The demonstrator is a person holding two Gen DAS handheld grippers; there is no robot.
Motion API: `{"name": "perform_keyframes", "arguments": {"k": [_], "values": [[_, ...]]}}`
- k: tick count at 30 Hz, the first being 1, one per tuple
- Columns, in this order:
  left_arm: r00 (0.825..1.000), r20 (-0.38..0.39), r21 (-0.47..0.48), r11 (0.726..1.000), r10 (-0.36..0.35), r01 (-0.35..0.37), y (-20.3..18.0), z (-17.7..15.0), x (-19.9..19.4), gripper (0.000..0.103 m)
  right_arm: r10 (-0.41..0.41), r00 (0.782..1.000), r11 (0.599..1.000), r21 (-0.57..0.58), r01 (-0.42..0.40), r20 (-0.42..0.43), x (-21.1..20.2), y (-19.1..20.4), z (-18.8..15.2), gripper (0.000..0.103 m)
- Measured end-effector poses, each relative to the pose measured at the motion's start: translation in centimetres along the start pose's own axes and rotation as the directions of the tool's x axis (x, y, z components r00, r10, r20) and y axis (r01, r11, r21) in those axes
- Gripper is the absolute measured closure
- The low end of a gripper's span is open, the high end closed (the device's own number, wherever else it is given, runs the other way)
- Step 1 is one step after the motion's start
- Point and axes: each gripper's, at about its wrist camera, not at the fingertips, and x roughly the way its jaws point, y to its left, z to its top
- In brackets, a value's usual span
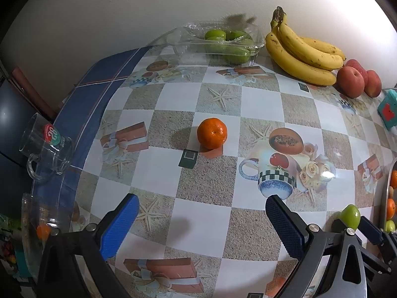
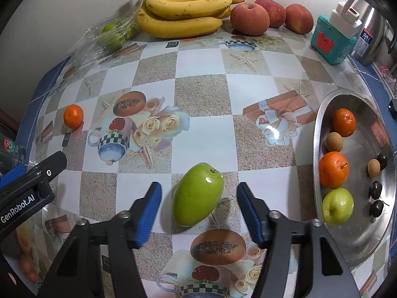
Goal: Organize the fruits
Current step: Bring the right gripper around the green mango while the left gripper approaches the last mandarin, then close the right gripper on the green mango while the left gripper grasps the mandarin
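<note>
Straddling green fruit (image 2: 197, 194) with right gripper (image 2: 198, 211) wide | smooth, firm, slippery: we judged mid-belly grip best | left gripper (image 1: 202, 219) wide, empty

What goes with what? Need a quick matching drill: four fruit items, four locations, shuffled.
1. green fruit
2. lone tangerine
3. bananas
4. green apple

A. in the metal tray
B. between the open right gripper fingers
C. at the wall beside red apples
D. alone on the tablecloth, ahead of the left gripper

Pairs: 1-B, 2-D, 3-C, 4-A
</note>
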Motion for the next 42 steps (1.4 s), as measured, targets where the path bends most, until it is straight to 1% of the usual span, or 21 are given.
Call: {"name": "perform_keyframes", "arguments": {"k": [2, 6, 8, 15, 18, 20, 22, 26, 29, 30, 31, 35, 37, 39, 42], "values": [[1.000, 0.003, -0.001, 1.000, 0.001, -0.001, 0.0, 0.0, 0.0, 0.000, 0.003, 1.000, 1.000, -0.002, -0.003, -0.002, 0.0, 0.1, 0.0, 0.051], [1.000, 0.011, -0.004, 1.000, 0.001, -0.001, 0.1, 0.1, -0.2, 0.000, -0.001, 1.000, 1.000, -0.007, 0.001, -0.003, 0.1, 0.3, 0.0, 0.055], [1.000, 0.017, -0.006, 1.000, -0.002, 0.002, 0.1, 0.1, -0.2, 0.000, -0.010, 1.000, 1.000, -0.011, 0.010, 0.002, 0.1, 0.4, 0.1, 0.060], [0.999, 0.033, -0.019, 1.000, -0.008, 0.008, 0.1, 0.4, -0.3, 0.000, -0.007, 1.000, 1.000, -0.002, 0.007, 0.003, 0.0, 0.5, 0.0, 0.060], [0.999, 0.049, -0.019, 1.000, -0.012, 0.013, -0.1, 0.6, -0.2, 0.000, -0.004, 1.000, 1.000, -0.003, 0.004, 0.016, -0.5, 0.4, 0.1, 0.061], [0.998, 0.062, -0.013, 1.000, -0.010, 0.010, -0.3, 0.9, -0.2, 0.003, 0.000, 1.000, 1.000, 0.000, 0.000, 0.029, -0.9, 0.3, 0.3, 0.061], [0.997, 0.077, -0.007, 1.000, -0.003, 0.003, -0.5, 1.1, -0.1, 0.007, 0.000, 0.999, 1.000, 0.003, 0.000, 0.045, -1.3, 0.1, 0.6, 0.061], [0.995, 0.105, -0.001, 1.000, -0.001, 0.001, -0.8, 1.7, 0.0, 0.011, -0.004, 0.997, 1.000, 0.005, 0.004, 0.071, -2.0, -0.2, 1.1, 0.061], [0.993, 0.117, 0.009, 1.000, 0.028, -0.029, -0.9, 2.3, 0.3, 0.013, -0.001, 0.996, 1.000, 0.002, 0.001, 0.087, -2.3, -0.3, 1.5, 0.061], [0.992, 0.121, 0.010, 0.999, 0.034, -0.036, -0.9, 2.5, 0.5, 0.016, 0.001, 0.996, 1.000, 0.003, -0.001, 0.091, -2.4, -0.4, 1.7, 0.061], [0.992, 0.123, 0.009, 0.999, 0.037, -0.038, -0.8, 2.6, 0.7, 0.018, 0.003, 0.996, 1.000, 0.004, -0.003, 0.094, -2.5, -0.5, 1.8, 0.061], [0.992, 0.125, -0.012, 0.999, 0.035, -0.034, -0.4, 3.3, 1.6, 0.021, 0.003, 0.995, 1.000, 0.004, -0.004, 0.105, -2.7, -0.7, 2.3, 0.061], [0.992, 0.124, -0.014, 0.999, 0.037, -0.035, -0.4, 3.5, 2.1, 0.026, 0.005, 0.994, 1.000, 0.003, -0.006, 0.108, -2.8, -0.8, 2.5, 0.061], [0.992, 0.118, -0.009, 0.999, 0.041, -0.040, -0.5, 3.7, 2.6, 0.029, 0.007, 0.994, 1.000, 0.002, -0.008, 0.112, -2.8, -0.8, 2.7, 0.061], [0.992, 0.121, -0.007, 0.999, 0.042, -0.041, -0.9, 3.9, 2.9, 0.029, 0.012, 0.993, 1.000, -0.002, -0.012, 0.116, -2.8, -0.8, 3.1, 0.061]]}}
